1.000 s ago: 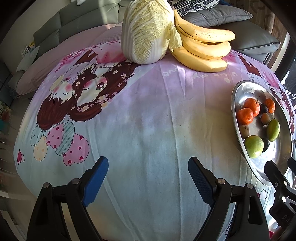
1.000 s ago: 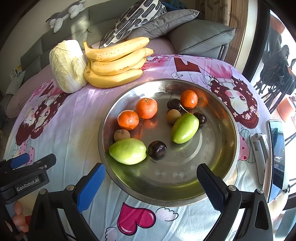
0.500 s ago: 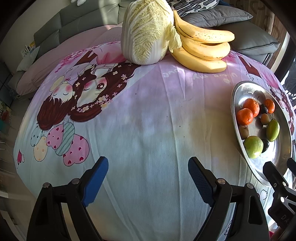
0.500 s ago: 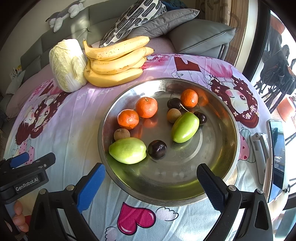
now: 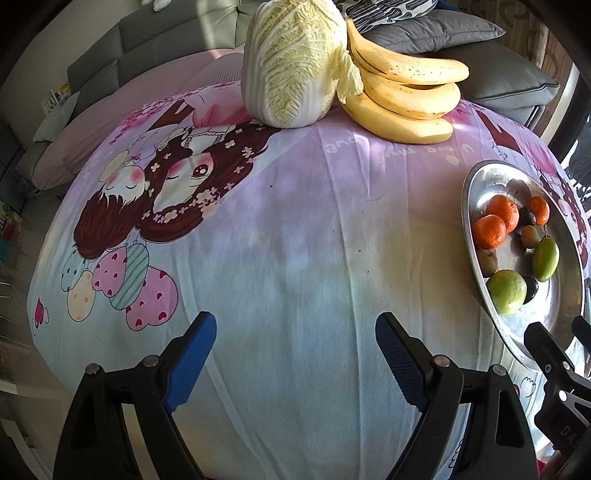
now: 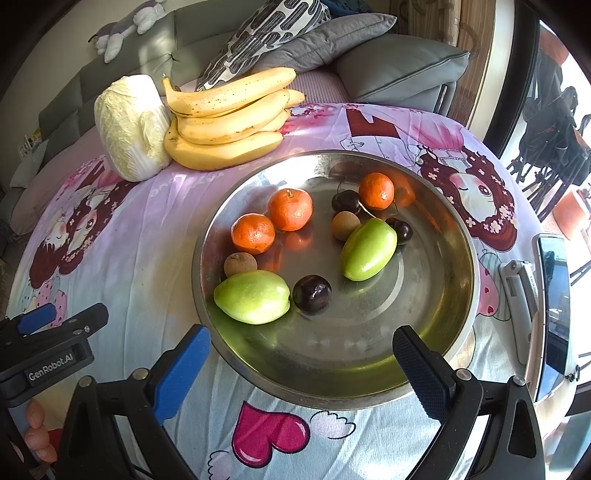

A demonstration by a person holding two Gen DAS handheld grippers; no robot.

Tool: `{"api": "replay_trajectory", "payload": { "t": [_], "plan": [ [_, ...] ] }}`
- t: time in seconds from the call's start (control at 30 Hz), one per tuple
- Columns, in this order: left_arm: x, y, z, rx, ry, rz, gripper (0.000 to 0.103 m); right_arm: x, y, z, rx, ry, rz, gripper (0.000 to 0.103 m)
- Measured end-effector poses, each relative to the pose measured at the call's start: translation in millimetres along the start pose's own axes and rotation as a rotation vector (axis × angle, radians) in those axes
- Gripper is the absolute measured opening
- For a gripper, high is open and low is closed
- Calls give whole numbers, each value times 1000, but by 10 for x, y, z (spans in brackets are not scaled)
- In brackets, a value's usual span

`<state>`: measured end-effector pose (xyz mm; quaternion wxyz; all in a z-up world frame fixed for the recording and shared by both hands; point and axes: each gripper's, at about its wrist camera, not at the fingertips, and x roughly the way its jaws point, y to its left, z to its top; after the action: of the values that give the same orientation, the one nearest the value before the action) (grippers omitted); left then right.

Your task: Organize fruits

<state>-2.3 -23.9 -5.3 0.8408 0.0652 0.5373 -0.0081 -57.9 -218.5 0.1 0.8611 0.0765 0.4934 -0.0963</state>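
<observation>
The left gripper hangs with jaws spread and empty over the bare cartoon tablecloth, while the right gripper, likewise released, hovers at the near rim of the steel bowl holding the fruits.

A cartoon-printed cloth in pink and pale blue covers the worktop, showing dark-haired girls, hearts and balloons. At its far edge a pale napa cabbage stands on end, and behind it runs a grey sofa with a plain grey cushion, a black-and-white patterned cushion and a grey plush toy on its backrest. On the right edge of the worktop lies a phone beside a white holder.
</observation>
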Motion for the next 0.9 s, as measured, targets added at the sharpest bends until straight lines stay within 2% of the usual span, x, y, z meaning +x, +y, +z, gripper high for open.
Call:
{"api": "replay_trajectory", "payload": {
  "t": [0.9],
  "plan": [
    [139,-34,-30,11,57,-29,88,112,-49,-19,19,54,-1,101]
  ]
}}
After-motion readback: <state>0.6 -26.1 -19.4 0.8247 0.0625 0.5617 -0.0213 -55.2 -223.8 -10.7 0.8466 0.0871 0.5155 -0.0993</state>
